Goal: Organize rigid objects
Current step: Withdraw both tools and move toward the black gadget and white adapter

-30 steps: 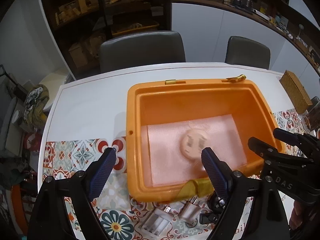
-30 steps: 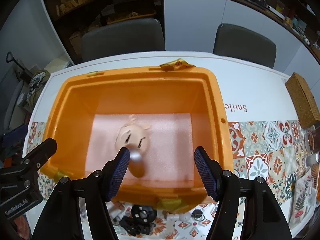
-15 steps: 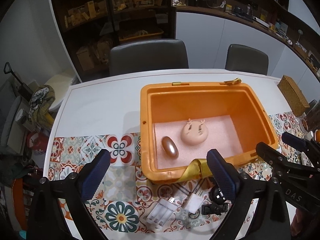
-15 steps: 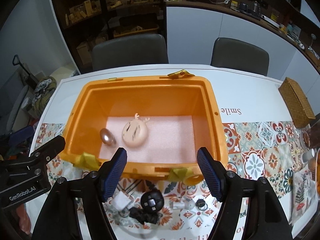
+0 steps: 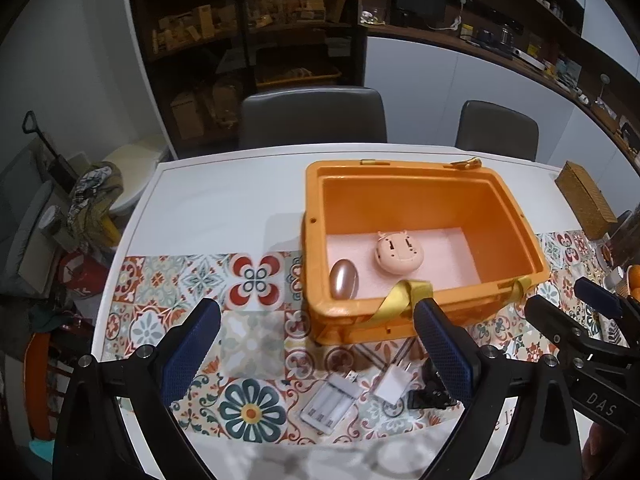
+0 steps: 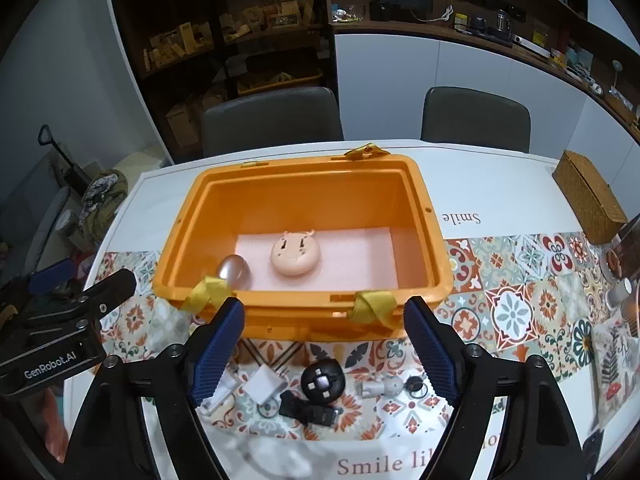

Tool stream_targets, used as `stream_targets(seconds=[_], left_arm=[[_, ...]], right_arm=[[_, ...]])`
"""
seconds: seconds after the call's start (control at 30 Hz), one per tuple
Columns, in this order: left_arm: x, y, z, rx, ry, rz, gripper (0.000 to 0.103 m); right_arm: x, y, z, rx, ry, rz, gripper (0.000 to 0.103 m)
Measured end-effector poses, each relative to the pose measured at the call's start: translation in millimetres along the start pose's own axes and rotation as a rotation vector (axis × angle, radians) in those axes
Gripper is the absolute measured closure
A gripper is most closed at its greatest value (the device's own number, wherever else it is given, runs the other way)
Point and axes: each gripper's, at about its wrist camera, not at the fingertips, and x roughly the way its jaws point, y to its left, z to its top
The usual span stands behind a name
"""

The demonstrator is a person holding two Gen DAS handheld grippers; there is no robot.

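Note:
An orange bin (image 5: pixel 520 216) (image 6: pixel 434 236) stands on the table with pink foam on its floor. A round pink face-shaped object (image 5: pixel 398 251) (image 6: pixel 295 254) and a metallic rose egg-shaped object (image 5: pixel 343 279) (image 6: pixel 235 271) lie inside. On the tiled mat in front lie a white battery charger (image 5: pixel 330 403), a white plug adapter (image 5: pixel 391 388) (image 6: pixel 264 385), a black ball-shaped device (image 6: pixel 322 380), a black clip (image 6: pixel 306 410) and a small grey figure (image 6: pixel 380 387). My left gripper (image 5: pixel 316 348) and right gripper (image 6: pixel 324 352) are open and empty above these items.
A wicker box (image 6: pixel 590 196) sits at the table's right edge. Two grey chairs (image 6: pixel 272 120) stand behind the table. More small objects sit at the far right (image 6: pixel 618 292). Shelves fill the back wall.
The rose egg-shaped object left my right gripper and now lies in the bin's left corner. Both grippers have pulled back and up from the bin.

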Motion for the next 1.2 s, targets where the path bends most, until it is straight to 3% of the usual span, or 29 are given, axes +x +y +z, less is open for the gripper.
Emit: stream_targets(seconds=[0.47, 1.2], left_arm=[[-0.3, 21.2, -46.1, -0.090, 0.058, -0.008, 0.004], [30.7, 20.2, -99.9, -0.077, 0.151, 0.019, 0.004]], right_arm=[[2.3, 8.9, -40.2, 0.032, 0.006, 0.034, 0.018], [39.4, 10.7, -93.6, 0.045, 0.114, 0.043, 0.017]])
